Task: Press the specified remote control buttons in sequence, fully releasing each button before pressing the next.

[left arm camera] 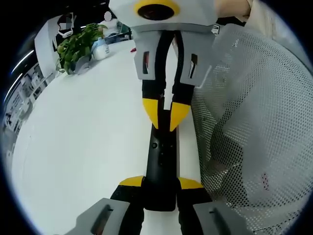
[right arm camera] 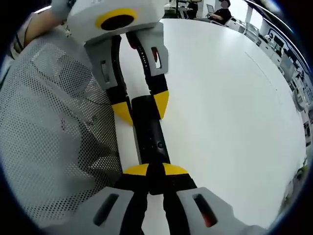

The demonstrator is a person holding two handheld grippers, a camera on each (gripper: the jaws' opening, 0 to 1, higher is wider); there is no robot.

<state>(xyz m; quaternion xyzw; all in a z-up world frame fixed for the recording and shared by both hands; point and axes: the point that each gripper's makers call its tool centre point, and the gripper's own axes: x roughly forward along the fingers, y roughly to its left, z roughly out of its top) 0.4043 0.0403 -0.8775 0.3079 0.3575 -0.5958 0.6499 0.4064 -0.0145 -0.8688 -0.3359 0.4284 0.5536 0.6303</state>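
A long black remote control (left arm camera: 162, 161) lies lengthwise on the white table (left arm camera: 83, 142), next to a white mesh fabric. My left gripper (left arm camera: 161, 182) is shut on its near end, one yellow tip on each side. My right gripper (left arm camera: 166, 117) comes down from the top of the left gripper view, its yellow tips drawn together on the remote's far part. In the right gripper view the remote (right arm camera: 149, 129) runs away from my right gripper (right arm camera: 155, 170), whose tips meet over its upper face. The left gripper (right arm camera: 142, 106) straddles the remote's other end.
White mesh fabric (left arm camera: 254, 132) bulges along one long side of the remote (right arm camera: 54, 127). A potted green plant (left arm camera: 76, 46) and a white bottle (left arm camera: 100, 49) stand at the table's far end. Seated people (right arm camera: 222, 12) are at the opposite far end. Bare white tabletop (right arm camera: 230, 112) lies beside the remote.
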